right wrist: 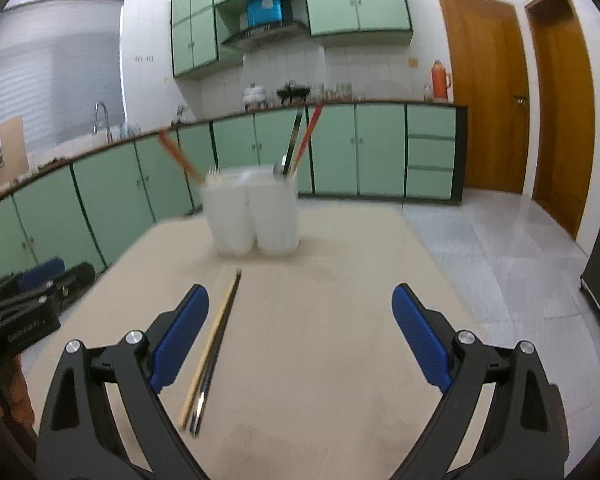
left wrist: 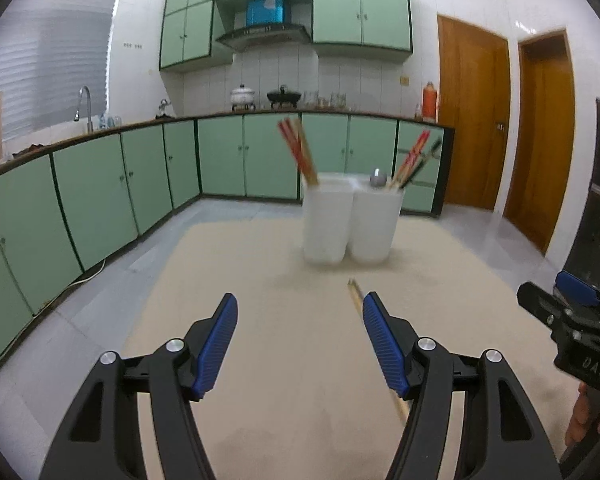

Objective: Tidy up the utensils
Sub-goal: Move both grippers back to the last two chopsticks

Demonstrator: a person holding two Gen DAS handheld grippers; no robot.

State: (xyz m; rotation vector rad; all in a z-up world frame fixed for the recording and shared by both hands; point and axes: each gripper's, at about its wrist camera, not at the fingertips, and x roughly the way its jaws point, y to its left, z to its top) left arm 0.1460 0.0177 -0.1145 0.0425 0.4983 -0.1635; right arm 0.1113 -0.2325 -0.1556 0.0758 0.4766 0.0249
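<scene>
Two white utensil holders (left wrist: 346,220) stood touching side by side near the far end of the beige bench (left wrist: 260,360). Red and wooden chopsticks (left wrist: 298,150) leaned out of one holder; the other carried more chopsticks (left wrist: 414,156) and a spoon (left wrist: 377,179). One loose pair of chopsticks (right wrist: 214,344), a pale stick and a dark one lying together, rested flat on the bench in front of the holders. The left gripper (left wrist: 300,336) hung over the bench with its blue-padded jaws spread apart and nothing between them; the loose pair ran just beside and under its right finger. The right gripper (right wrist: 300,336) stood wide open and empty, the loose pair lying just inside its left finger.
</scene>
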